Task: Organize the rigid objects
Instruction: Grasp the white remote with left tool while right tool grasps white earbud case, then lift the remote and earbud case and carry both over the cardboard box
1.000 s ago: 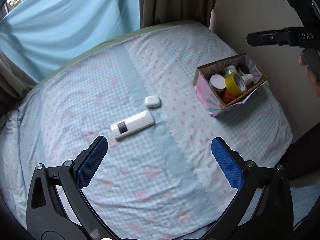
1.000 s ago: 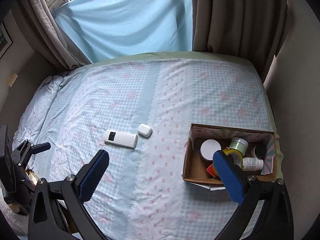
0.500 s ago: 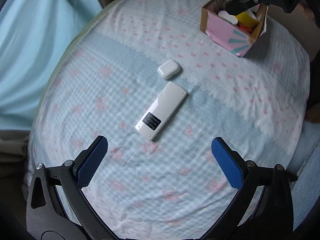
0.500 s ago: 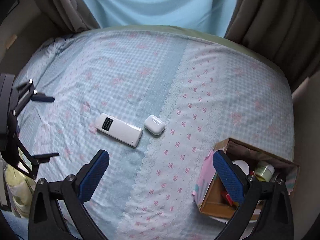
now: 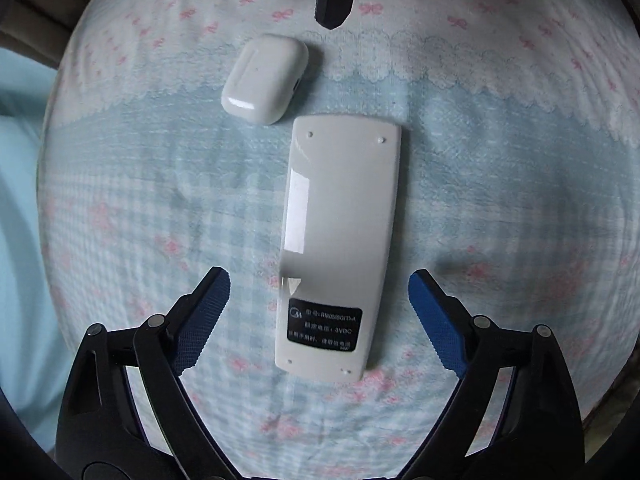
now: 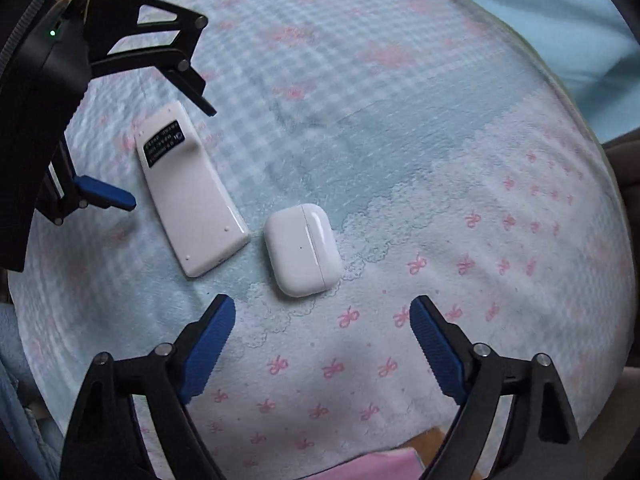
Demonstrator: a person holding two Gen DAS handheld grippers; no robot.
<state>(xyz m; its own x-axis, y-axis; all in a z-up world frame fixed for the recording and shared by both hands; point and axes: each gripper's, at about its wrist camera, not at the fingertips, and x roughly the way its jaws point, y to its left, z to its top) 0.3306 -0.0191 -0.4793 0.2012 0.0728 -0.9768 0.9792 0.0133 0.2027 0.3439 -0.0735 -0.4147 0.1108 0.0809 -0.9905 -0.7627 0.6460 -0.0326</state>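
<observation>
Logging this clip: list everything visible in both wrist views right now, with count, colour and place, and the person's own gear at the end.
Flat rectangular plastic remote control: 1, white with a black label, lying back-side up on the bedsheet, between the left gripper's fingers but not touched.
Rounded plastic earbud case: 1, glossy white, on the sheet just beyond the remote's unlabelled end, apart from it.
Checked cotton bedsheet: 1, pale blue and white with pink bows and a lace-print band, under everything.
Pink box corner: 1, at the bottom edge of the right wrist view; contents hidden.
Left gripper: 1, black with blue pads, jaws closing around the remote.
Right gripper: 1, same colours, jaws closing, nothing between them; the case lies just ahead.
</observation>
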